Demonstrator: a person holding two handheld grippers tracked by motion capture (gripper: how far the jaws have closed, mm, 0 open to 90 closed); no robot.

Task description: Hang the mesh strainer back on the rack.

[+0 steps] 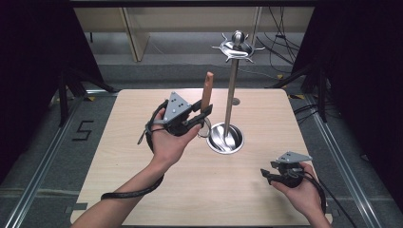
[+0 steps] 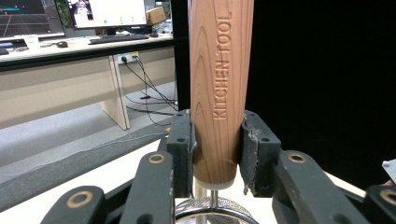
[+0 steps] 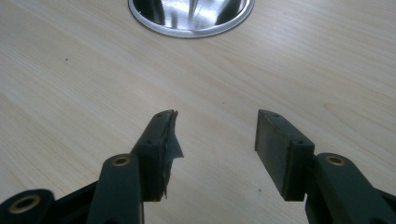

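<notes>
Left hand-held gripper (image 1: 202,114) is clenched on the wooden handle (image 2: 219,88) of a kitchen tool — handle upright, pads pressing both sides, metal strainer head (image 2: 212,210) just below the jaws. The tool is held above the worktop (image 1: 142,180), just beside the steel stand (image 1: 231,95) and its round base (image 3: 191,16). Right hand-held gripper (image 3: 217,140) — released, jaws apart over bare worktop, holding nothing.

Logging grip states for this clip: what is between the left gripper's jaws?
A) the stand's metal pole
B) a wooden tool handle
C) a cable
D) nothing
B: in the left gripper view the left gripper has its pads pressed on both sides of the upright wooden handle.
</notes>
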